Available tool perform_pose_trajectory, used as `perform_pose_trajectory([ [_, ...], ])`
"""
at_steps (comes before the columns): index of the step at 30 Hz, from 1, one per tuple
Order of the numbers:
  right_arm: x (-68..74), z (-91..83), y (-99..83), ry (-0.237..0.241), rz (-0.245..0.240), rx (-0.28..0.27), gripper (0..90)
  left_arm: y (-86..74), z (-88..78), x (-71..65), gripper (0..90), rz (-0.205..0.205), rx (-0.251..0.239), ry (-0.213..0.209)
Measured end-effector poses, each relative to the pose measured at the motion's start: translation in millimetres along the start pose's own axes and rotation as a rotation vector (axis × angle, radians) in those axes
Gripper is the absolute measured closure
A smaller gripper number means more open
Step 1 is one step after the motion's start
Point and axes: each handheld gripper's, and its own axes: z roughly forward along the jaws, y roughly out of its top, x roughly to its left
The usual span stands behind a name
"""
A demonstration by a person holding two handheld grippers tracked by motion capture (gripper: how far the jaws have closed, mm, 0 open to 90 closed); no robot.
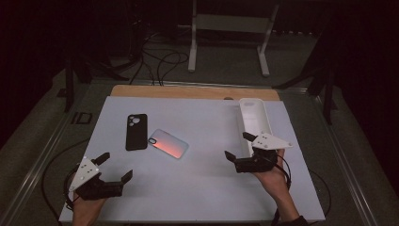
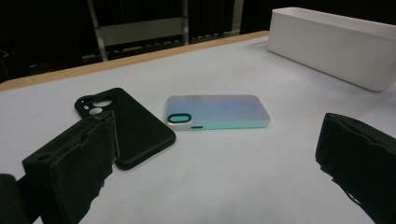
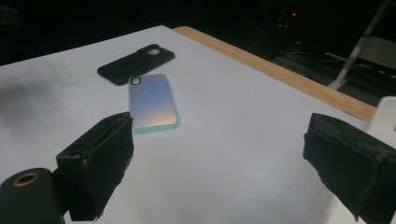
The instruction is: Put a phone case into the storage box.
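Lying flat on the surface (image 1: 202, 188), the shiny phone (image 1: 168, 143) was best gripped by its edges; both tools were held wide open.

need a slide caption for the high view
Two open grippers, left and right, flank a black case, a phone and a white tray.

black case (image 2: 128, 128) touching iridescent phone (image 2: 217, 112) | white bin (image 2: 334, 44) far right | tool jaws apart

white tray (image 1: 254, 117) at table's right edge | white mat (image 1: 197, 188) | metal stand (image 1: 226, 28) behind
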Motion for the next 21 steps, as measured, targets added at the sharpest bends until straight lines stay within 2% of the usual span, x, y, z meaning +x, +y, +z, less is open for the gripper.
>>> perform_pose_trajectory([
  [9,5.1,22.6,16.1,0.035,-0.018,0.027,7.6,-1.1,-0.2,0.9,0.0,-0.007,0.001,0.006],
  [11,6.5,32.2,22.1,0.046,-0.035,0.038,7.6,-1.7,0.2,1.0,0.0,-0.005,0.003,0.015],
  [21,18.1,59.2,41.6,0.08,-0.068,0.06,7.6,-2.7,-0.4,1.8,0.0,-0.007,-0.005,0.026],
])
